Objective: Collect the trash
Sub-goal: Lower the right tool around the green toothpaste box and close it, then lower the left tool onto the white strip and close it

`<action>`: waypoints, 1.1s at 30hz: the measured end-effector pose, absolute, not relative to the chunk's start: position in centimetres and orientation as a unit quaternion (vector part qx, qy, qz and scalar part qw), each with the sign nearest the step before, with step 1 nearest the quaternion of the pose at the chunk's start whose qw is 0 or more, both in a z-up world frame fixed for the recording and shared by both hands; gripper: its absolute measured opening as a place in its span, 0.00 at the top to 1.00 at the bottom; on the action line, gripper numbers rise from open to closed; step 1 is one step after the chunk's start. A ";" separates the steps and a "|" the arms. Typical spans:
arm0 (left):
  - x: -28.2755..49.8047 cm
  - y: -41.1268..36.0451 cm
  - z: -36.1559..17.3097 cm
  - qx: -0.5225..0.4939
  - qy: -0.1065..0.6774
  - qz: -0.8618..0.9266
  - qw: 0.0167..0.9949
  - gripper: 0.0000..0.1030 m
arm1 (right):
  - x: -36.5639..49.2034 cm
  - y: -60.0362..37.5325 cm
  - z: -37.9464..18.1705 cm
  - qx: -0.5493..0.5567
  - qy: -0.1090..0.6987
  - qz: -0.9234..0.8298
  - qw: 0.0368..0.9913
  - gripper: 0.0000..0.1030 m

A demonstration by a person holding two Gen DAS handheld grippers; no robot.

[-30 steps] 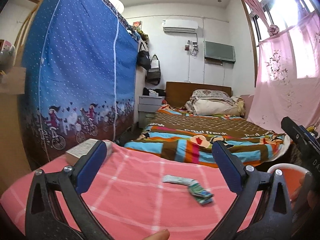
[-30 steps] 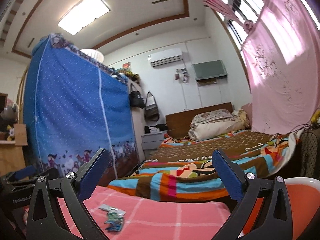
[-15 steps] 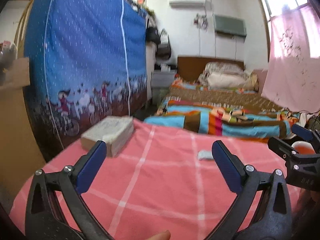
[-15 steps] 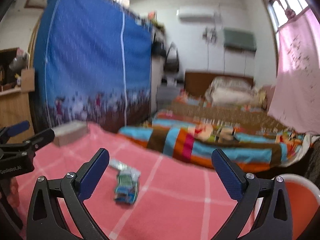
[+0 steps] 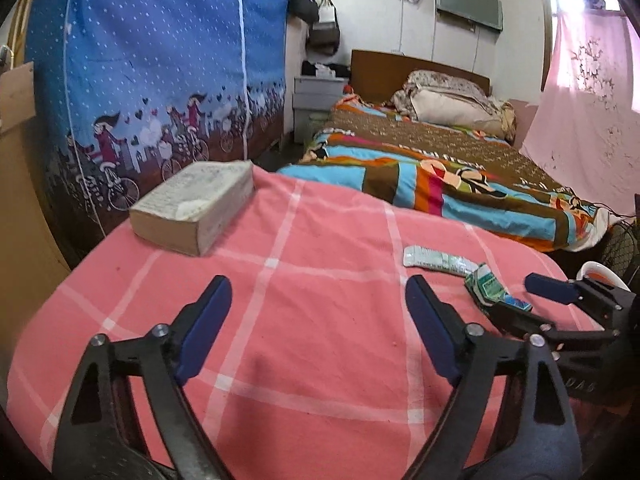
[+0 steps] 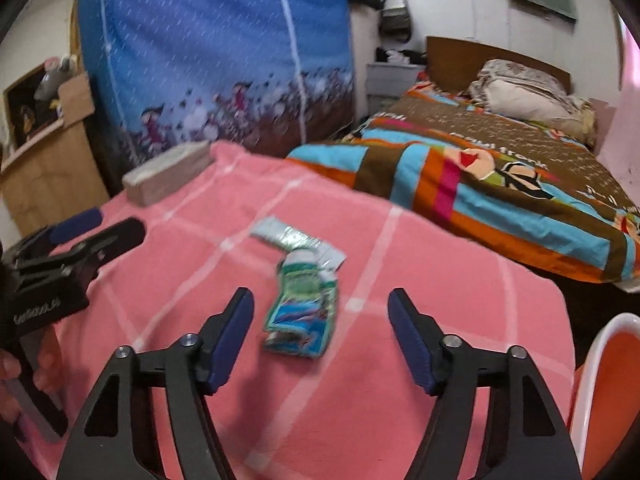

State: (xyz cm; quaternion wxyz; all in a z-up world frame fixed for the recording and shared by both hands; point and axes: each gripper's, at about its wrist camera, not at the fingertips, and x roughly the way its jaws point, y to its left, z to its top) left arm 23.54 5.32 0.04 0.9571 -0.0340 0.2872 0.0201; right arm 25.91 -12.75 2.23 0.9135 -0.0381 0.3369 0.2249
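Two pieces of trash lie on the pink checked cloth (image 5: 320, 360): a flat silvery wrapper (image 5: 438, 259) (image 6: 288, 238) and, touching its near end, a crumpled green and blue packet (image 5: 490, 290) (image 6: 304, 308). My right gripper (image 6: 320, 294) (image 5: 530, 300) points down at the packet, which lies just ahead between its fingertips. Its jaws are closing and the pads are clear of the packet. My left gripper (image 5: 317, 284) (image 6: 106, 226) hovers over bare cloth left of the trash. Its jaws are closing with nothing between them.
A thick worn book (image 5: 196, 200) (image 6: 168, 172) lies at the cloth's far left corner. Behind stand a blue fabric wardrobe (image 5: 160, 60) and a bed with a striped blanket (image 5: 440, 168). An orange and white seat (image 6: 600, 380) is at the right edge.
Both grippers have tipped downward and come in over the pink cloth. Their jaws have narrowed. The right gripper now has the packet just ahead of its fingertips.
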 end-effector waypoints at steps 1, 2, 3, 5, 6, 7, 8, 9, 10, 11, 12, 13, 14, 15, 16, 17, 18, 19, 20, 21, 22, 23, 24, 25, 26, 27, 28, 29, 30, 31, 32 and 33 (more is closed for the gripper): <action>23.7 5.4 0.0 -0.036 0.292 0.018 0.956 0.16 | 25.9 -12.4 2.1 -0.046 0.342 0.227 0.911 0.47; 23.8 5.5 -0.1 -0.039 0.297 0.016 0.954 0.19 | 26.0 -12.2 1.9 -0.052 0.345 0.228 0.909 0.51; 23.8 5.5 -0.2 -0.041 0.300 0.015 0.953 0.20 | 26.1 -12.0 1.8 -0.055 0.350 0.228 0.907 0.60; 24.0 5.6 -0.4 -0.045 0.306 0.011 0.951 0.23 | 26.3 -12.0 1.5 -0.054 0.360 0.230 0.903 0.69; 24.1 5.6 -0.4 -0.046 0.309 0.009 0.950 0.23 | 26.4 -12.1 1.5 -0.051 0.363 0.231 0.901 0.70; 24.1 5.6 -0.4 -0.047 0.311 0.007 0.949 0.24 | 26.4 -12.3 1.5 -0.046 0.363 0.233 0.901 0.71; 24.2 5.6 -0.4 -0.047 0.313 0.005 0.949 0.25 | 26.3 -12.4 1.6 -0.042 0.363 0.233 0.901 0.72; 24.3 5.5 -0.5 -0.047 0.315 0.002 0.948 0.25 | 26.4 -12.5 1.6 -0.041 0.364 0.232 0.901 0.72; 24.4 5.4 -0.5 -0.046 0.318 -0.002 0.947 0.25 | 26.4 -12.6 1.7 -0.039 0.366 0.232 0.901 0.72; 24.4 5.3 -0.5 -0.045 0.321 -0.005 0.946 0.25 | 26.3 -12.8 1.7 -0.037 0.366 0.231 0.901 0.72; 24.6 5.1 -0.6 -0.044 0.324 -0.010 0.945 0.25 | 26.4 -12.9 1.8 -0.035 0.365 0.230 0.901 0.72; 24.8 4.8 -0.6 -0.043 0.330 -0.019 0.943 0.25 | 26.4 -13.2 1.9 -0.031 0.364 0.227 0.903 0.73; 25.1 4.5 -0.8 -0.043 0.338 -0.030 0.940 0.25 | 26.4 -13.6 1.9 -0.028 0.363 0.224 0.904 0.73; 25.3 4.3 -0.9 -0.044 0.344 -0.038 0.937 0.25 | 26.4 -14.1 2.0 -0.025 0.363 0.218 0.906 0.73; 25.8 3.8 -1.1 -0.047 0.354 -0.050 0.933 0.26 | 26.4 -14.5 2.0 -0.022 0.363 0.212 0.907 0.73; 26.1 3.5 -1.2 -0.050 0.361 -0.058 0.930 0.26 | 26.4 -15.1 2.0 -0.020 0.362 0.204 0.909 0.73; 26.5 3.0 -1.3 -0.054 0.367 -0.066 0.926 0.26 | 26.4 -15.6 2.0 -0.020 0.362 0.196 0.911 0.73; 26.9 2.6 -1.4 -0.058 0.372 -0.073 0.924 0.26 | 26.5 -16.4 2.1 -0.019 0.361 0.186 0.914 0.73; 27.1 2.2 -1.4 -0.059 0.375 -0.077 0.922 0.26 | 26.6 -16.9 2.1 -0.018 0.361 0.178 0.915 0.73; 27.5 1.8 -1.4 -0.061 0.377 -0.080 0.921 0.26 | 26.7 -17.6 2.1 -0.018 0.361 0.171 0.917 0.73; 27.8 1.5 -1.3 -0.063 0.378 -0.080 0.920 0.26 | 26.8 -18.3 2.1 -0.016 0.361 0.163 0.918 0.73; 28.3 1.1 -1.1 -0.068 0.380 -0.080 0.919 0.26 | 26.9 -18.8 2.1 -0.013 0.361 0.157 0.919 0.73; 28.8 0.9 -1.1 -0.075 0.383 -0.079 0.917 0.26 | 27.0 -19.4 2.0 -0.009 0.363 0.154 0.919 0.73; 29.2 0.5 -1.0 -0.084 0.386 -0.078 0.915 0.26 | 27.1 -19.7 2.0 -0.006 0.364 0.152 0.919 0.73; 29.7 0.2 -0.9 -0.097 0.389 -0.076 0.913 0.26 | 27.2 -20.0 1.9 -0.003 0.365 0.151 0.919 0.73; 30.3 0.0 -1.0 -0.112 0.394 -0.072 0.909 0.26 | 27.2 -20.3 1.9 -0.002 0.366 0.152 0.918 0.73; 30.8 -0.2 -1.0 -0.126 0.398 -0.068 0.906 0.26 | 27.2 -20.4 1.9 -0.002 0.366 0.153 0.918 0.73; 31.4 -0.6 -1.2 -0.139 0.404 -0.060 0.902 0.26 | 27.2 -20.5 1.8 -0.003 0.366 0.154 0.918 0.73; 32.0 -1.0 -1.4 -0.149 0.409 -0.048 0.899 0.26 | 27.2 -20.5 1.8 -0.003 0.367 0.155 0.917 0.73; 32.3 -1.2 -1.5 -0.151 0.412 -0.039 0.898 0.26 | 27.2 -20.5 1.8 -0.004 0.367 0.156 0.917 0.73; 32.8 -1.7 -1.6 -0.150 0.416 -0.024 0.897 0.26 | 27.3 -20.6 1.8 -0.003 0.368 0.157 0.917 0.73; 33.1 -2.0 -1.7 -0.143 0.419 -0.010 0.897 0.27 | 27.3 -20.8 1.8 -0.001 0.369 0.157 0.916 0.73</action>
